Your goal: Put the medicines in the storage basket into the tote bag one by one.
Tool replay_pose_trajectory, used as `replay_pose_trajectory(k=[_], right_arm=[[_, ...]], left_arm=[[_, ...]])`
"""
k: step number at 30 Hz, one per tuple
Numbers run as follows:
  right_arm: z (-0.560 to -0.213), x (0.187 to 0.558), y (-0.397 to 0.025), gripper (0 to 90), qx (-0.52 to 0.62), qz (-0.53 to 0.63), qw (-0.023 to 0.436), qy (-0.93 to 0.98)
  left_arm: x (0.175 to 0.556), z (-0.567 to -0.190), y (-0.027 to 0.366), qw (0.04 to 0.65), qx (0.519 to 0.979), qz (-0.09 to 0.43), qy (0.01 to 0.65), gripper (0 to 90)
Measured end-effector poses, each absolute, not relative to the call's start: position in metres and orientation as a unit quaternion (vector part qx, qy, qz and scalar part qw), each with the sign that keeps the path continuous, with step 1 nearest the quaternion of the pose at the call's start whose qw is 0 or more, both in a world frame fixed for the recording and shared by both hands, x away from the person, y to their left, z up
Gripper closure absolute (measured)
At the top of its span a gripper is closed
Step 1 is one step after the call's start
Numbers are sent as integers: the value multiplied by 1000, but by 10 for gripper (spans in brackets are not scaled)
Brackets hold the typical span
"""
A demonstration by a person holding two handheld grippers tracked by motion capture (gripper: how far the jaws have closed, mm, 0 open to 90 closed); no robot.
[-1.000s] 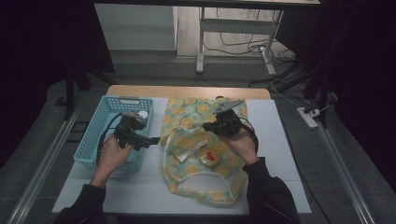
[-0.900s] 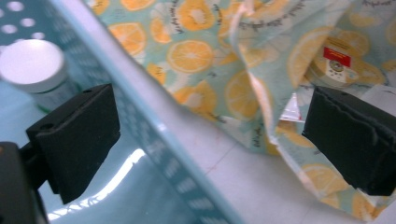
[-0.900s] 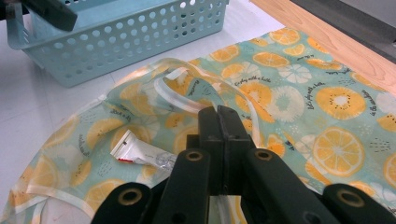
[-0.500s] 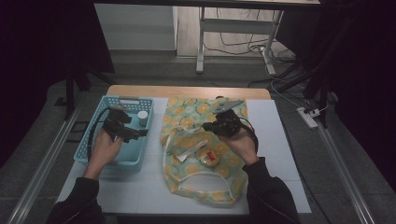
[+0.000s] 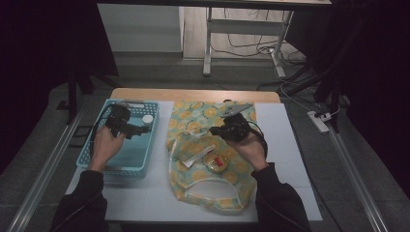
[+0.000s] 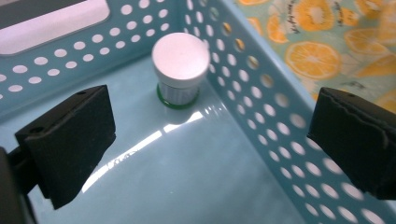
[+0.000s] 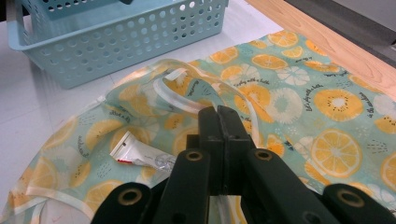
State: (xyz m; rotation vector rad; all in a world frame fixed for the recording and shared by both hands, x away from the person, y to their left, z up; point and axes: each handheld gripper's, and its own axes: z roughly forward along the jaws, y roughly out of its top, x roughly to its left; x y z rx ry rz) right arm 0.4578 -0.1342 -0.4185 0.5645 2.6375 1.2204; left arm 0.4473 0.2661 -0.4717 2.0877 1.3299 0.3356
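**Bag held open, jar sitting in the basket**

Fingers first: the left gripper (image 5: 140, 129) has its jaws spread wide with nothing between them, hovering inside the blue perforated basket (image 6: 261, 116). Just ahead of its fingertips, tucked into the basket's corner, stands a small white-lidded jar (image 6: 180, 70) with a green band at the base. It's upright, long axis vertical, lid facing up. My guess is it sits there because that's the drop-off spot, and the wide jaws look like either a fresh release or a lineup for a grab; can't tell which.

The right gripper (image 7: 219, 122) is clenched tight on the pale strap (image 7: 175, 100) of the orange-slice print tote bag (image 5: 193, 121). Looks like it's pinching the strap to keep the bag's mouth lifted and open, so whatever's inside stays reachable.

Just left of those closed fingers in the right gripper view, a small white tube (image 7: 140, 155) lies flat in the bag opening, long axis running roughly crosswise to the jaws, crimped end pointing away from them. In the high view a round clear-lidded container (image 5: 216, 162) sits beside it.
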Motion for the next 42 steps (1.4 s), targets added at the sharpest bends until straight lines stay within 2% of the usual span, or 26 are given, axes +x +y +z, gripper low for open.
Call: replay_pose_trajectory(k=[13,19,23,27,39,42], right_arm=[[-418,458,-134,900,187,411,91,887],[-417,458,-135,900,187,413,91,887],[-417,458,-136,900,188,413,91,886],[-416,458,-136,900,189,415,92,885],[-414,458,-138,900,189,418,92,884],[-415,458,-137,900,188,417,91,884]], left_arm=[[476,-486,256,260,803,136,519,0],[486,-490,255,262,804,132,517,24],[490,-490,254,262,805,133,515,92],[494,-491,253,270,810,124,506,224],[501,-495,248,259,822,113,494,488],[500,-494,248,258,820,113,498,501]])
